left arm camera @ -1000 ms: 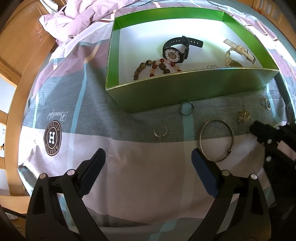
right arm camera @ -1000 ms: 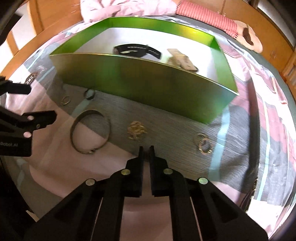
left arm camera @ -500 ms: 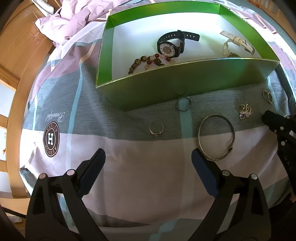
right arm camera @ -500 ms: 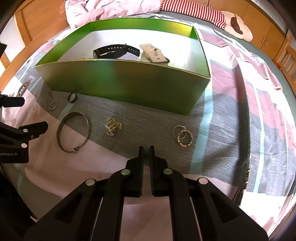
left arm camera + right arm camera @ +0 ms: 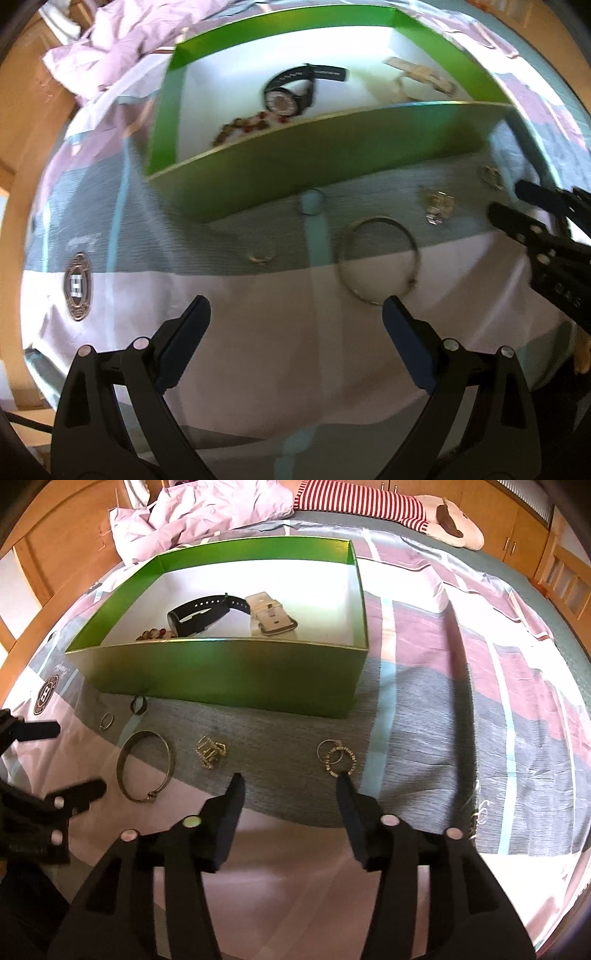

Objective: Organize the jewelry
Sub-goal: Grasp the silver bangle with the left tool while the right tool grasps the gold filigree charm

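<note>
You hold your right claw (image 5: 290,777) spread above the bed (image 5: 461,716), its right fingertip (image 5: 341,781) just beside the pair of rings (image 5: 337,757) in front of the green box (image 5: 236,668), while your left claw (image 5: 295,304) hangs spread near the bangle (image 5: 380,258).

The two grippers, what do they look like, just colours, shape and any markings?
Both are matte black plastic. The left gripper has angular arms, round silver fasteners and dark blue pads. The right gripper has the same build, with dark finger pads. The printing on its side is too blurred to read.
</note>
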A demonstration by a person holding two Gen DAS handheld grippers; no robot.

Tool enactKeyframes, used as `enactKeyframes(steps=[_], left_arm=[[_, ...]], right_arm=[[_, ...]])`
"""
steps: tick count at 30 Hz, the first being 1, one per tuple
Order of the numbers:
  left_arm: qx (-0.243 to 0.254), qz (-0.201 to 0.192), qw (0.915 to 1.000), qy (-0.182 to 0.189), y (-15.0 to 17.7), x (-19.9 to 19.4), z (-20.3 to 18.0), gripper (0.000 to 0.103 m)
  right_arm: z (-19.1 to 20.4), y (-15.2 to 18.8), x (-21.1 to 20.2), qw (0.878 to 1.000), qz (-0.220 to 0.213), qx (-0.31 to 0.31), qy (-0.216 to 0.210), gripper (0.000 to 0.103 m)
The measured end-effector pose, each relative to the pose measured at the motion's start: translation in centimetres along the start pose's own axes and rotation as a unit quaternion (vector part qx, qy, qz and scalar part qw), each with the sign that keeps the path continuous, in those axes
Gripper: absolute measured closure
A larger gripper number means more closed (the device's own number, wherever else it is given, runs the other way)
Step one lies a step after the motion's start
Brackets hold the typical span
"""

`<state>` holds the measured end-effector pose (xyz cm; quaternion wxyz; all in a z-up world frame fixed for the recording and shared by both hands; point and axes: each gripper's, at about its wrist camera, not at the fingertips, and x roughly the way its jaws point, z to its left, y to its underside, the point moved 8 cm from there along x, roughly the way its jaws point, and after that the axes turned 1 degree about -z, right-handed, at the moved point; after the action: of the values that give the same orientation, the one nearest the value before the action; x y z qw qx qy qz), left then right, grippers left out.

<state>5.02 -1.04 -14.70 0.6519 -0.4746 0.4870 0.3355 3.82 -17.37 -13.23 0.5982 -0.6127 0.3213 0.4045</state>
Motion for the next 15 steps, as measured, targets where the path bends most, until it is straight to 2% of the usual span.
enactKeyframes(steps=[4, 7, 11, 15], left_arm=[[-0.016, 0.001, 0.9981, 0.060, -0.1, -0.9, -0.2, 0.010], [-0.042, 0.001, 0.9954, 0.086, -0.2, -1.2, 0.6, 0.010], [-0.057, 0.010, 0.9937, 0.096, 0.3, -0.9, 0.2, 0.010], [-0.040, 0.011, 0.9957, 0.083, 0.4, -0.1, -1.1, 0.010]], right_arm=[[-1.0, -0.5, -0.6, 1.000, -0.009, 0.017, 0.001, 0.045], [-1.3, -0.7, -0.5, 1.000, -0.009, 0.026, 0.000, 0.045], [-1.1, -0.4, 0.0, 1.000, 0.000, 0.018, 0.008, 0.045], [-0.5, 0.0, 0.5, 1.000, 0.011, 0.003, 0.005, 0.045]])
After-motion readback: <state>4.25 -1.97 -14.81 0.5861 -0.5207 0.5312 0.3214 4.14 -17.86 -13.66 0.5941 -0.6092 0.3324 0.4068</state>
